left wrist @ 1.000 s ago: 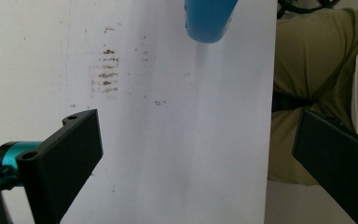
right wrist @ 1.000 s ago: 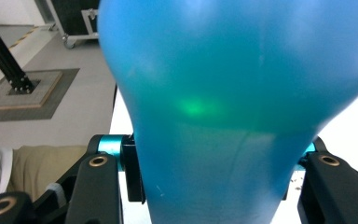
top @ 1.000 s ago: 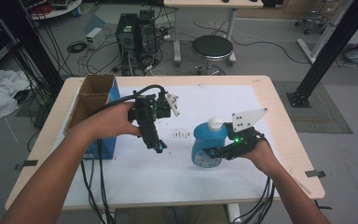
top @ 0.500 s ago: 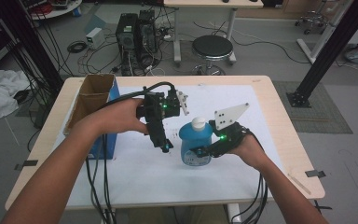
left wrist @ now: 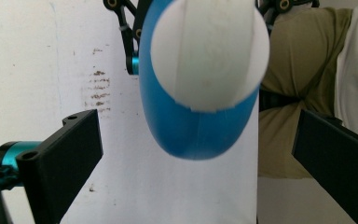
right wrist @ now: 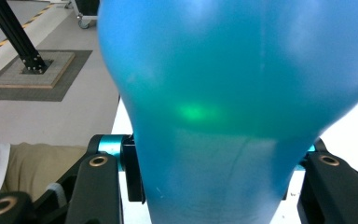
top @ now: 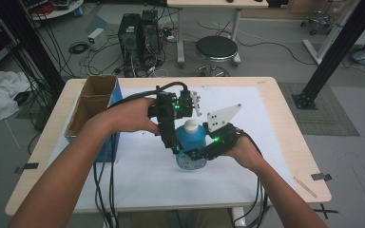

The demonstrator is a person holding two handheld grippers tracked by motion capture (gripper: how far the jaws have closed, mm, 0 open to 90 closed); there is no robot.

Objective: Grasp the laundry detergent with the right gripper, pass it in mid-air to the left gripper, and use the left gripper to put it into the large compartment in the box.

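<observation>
Blue bottle (top: 190, 142), white cap (left wrist: 209, 51) on, stands mid-frame on worktop (top: 285, 118), clenched by right tool (top: 196, 154); left tool (top: 175, 145), released, straddles cap — grasping and uncapping presumably remain.

Dim, soft overhead light in high view; gripper views bright, close bottle (right wrist: 233, 107) blurred, green glare spot.

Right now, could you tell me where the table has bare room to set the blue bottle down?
The white sheet in front of the cardboard box lies bare, as does its far right corner. The middle is crowded by the blue bottle and both grippers.
</observation>
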